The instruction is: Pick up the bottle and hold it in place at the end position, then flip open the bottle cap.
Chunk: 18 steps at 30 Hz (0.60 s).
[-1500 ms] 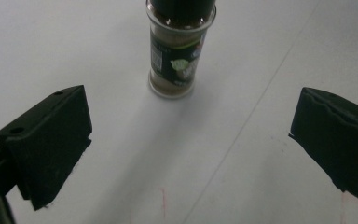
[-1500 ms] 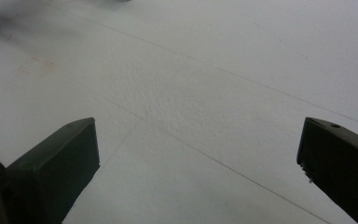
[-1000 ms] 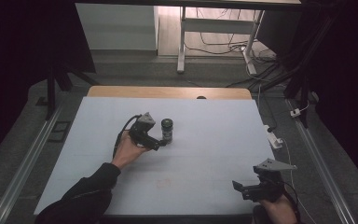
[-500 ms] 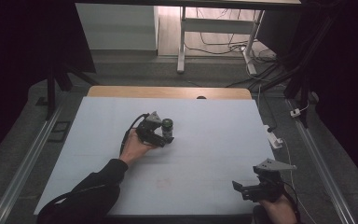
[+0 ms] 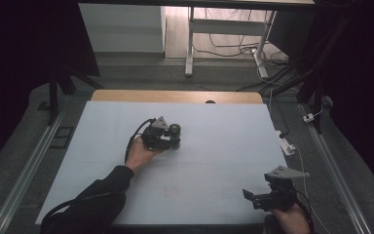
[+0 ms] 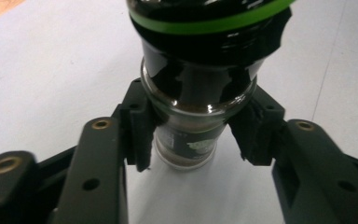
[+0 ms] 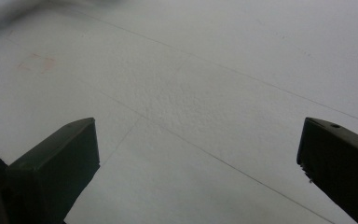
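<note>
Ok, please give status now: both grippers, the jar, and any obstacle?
Left gripper just closed on jar. Right gripper open, over bare table. Nothing in the way.

No text could be read anywhere. The small glass jar with a black cap and green band point(image 6: 186, 116) carried a dark label low on its body, printed with pale marks and a small emblem, but the print was too small and blurred to make out a word, brand or number.
</note>
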### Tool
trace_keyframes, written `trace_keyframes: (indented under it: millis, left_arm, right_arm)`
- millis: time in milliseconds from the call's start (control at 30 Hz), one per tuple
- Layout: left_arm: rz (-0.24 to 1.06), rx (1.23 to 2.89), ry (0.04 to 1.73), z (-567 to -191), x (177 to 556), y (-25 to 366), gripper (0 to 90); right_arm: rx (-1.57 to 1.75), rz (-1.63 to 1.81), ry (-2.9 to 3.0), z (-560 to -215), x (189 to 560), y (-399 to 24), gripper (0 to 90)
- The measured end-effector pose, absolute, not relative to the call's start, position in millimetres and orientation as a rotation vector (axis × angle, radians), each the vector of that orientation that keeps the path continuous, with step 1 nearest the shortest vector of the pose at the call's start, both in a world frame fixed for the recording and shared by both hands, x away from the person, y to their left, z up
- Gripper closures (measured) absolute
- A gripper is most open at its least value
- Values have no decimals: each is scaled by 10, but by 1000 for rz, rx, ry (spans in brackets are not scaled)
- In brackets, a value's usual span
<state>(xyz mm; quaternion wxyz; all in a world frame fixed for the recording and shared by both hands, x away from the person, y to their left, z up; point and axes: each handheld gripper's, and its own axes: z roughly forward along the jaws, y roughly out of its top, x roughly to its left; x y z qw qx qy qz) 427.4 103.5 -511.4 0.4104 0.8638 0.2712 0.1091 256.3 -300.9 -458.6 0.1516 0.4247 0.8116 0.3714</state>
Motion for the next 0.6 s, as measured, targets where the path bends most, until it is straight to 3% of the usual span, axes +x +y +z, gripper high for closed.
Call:
trace_keyframes:
  millis: [600]
  left_arm:
    - [282,2184,684,-5108,4266,1027,536]
  right_arm:
    - [1212,1074,2321,-4578,2555,-3012,0]
